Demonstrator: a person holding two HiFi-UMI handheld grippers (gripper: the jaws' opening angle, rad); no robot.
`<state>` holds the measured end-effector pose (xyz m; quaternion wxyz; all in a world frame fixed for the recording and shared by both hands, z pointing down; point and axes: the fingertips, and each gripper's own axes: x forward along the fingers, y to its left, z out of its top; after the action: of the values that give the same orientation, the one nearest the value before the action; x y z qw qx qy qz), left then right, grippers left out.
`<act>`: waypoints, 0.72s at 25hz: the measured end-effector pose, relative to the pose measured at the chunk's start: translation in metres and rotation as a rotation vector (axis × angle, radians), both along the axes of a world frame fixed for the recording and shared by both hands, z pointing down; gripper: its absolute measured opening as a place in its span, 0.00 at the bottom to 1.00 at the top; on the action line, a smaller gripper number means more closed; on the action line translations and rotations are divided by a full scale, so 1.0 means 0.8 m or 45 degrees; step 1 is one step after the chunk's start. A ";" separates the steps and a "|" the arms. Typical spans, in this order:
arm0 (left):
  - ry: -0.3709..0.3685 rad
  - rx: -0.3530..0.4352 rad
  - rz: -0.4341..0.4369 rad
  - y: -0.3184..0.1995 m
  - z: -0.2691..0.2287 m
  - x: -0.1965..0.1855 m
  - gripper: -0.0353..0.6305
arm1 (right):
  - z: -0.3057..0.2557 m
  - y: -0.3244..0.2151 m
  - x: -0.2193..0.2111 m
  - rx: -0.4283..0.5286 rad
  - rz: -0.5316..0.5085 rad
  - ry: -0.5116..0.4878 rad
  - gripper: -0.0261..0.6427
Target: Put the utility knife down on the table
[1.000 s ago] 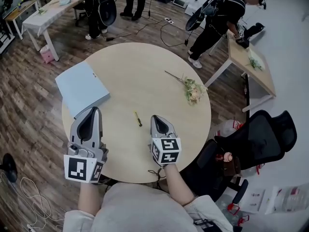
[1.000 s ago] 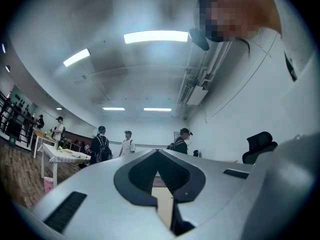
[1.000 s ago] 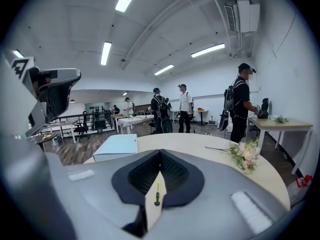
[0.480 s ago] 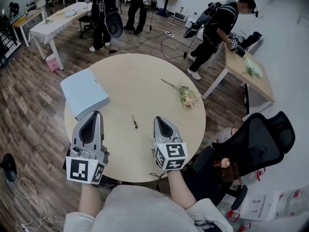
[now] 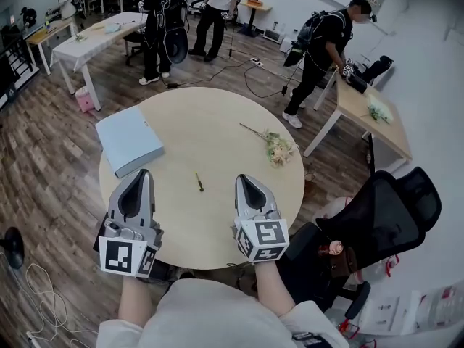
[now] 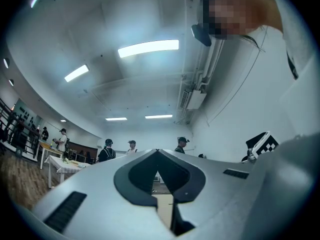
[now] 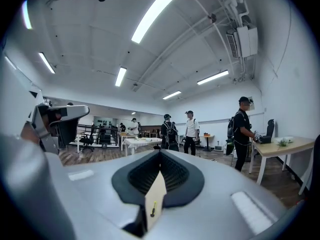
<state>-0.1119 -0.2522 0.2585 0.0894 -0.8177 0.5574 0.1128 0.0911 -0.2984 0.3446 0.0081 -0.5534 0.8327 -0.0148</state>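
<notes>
1. Short of the slim yellow-and-black utility knife (image 5: 197,182), your left grey gripper (image 5: 143,172) and right grey gripper (image 5: 241,178) hang over the near rim of the round pale wooden table (image 5: 210,114). One sits to each side of the knife, and both are apart from it.
2. Each pair of jaws is clenched tip to tip with nothing held. Through the slot below the right tips you can see the knife lying on the wood.
3. Treat the put-down as done, by my reading: the knife lies flat on the table, ahead of both grippers and touched by neither.
4. If you draw back, lift first and pull straight toward yourself, so that no closed tip sweeps across the knife and spins it.
5. Move with the jaws clenched. Opening them this near the knife gains nothing and only widens what could catch it.
6. Left of the knife and farther off lies a pale blue flat box (image 5: 130,140). Right of the knife and farther off lies a sprig of pale flowers on a thin stem (image 5: 274,145). Both are well apart from the knife, so neither crowds it.
7. Check that the knife rests well inside the rim, as it appears to. No nudge looks needed.
</notes>
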 end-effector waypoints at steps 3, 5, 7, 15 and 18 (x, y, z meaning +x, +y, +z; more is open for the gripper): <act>-0.007 0.019 -0.006 0.014 -0.006 0.004 0.06 | -0.014 0.015 0.006 0.038 -0.001 -0.001 0.06; -0.008 0.030 -0.009 0.023 -0.011 0.005 0.06 | -0.024 0.024 0.008 0.056 -0.003 -0.011 0.06; -0.008 0.039 -0.011 0.032 -0.015 0.007 0.06 | -0.032 0.033 0.012 0.072 -0.002 -0.019 0.06; -0.008 0.061 -0.023 0.069 -0.021 0.015 0.06 | -0.052 0.073 0.027 0.135 0.010 -0.033 0.06; -0.007 0.067 -0.024 0.077 -0.022 0.015 0.06 | -0.054 0.083 0.030 0.148 0.023 -0.033 0.06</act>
<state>-0.1001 -0.1906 0.2406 0.1133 -0.8101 0.5617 0.1243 0.1148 -0.2322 0.3010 0.0513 -0.5594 0.8269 0.0265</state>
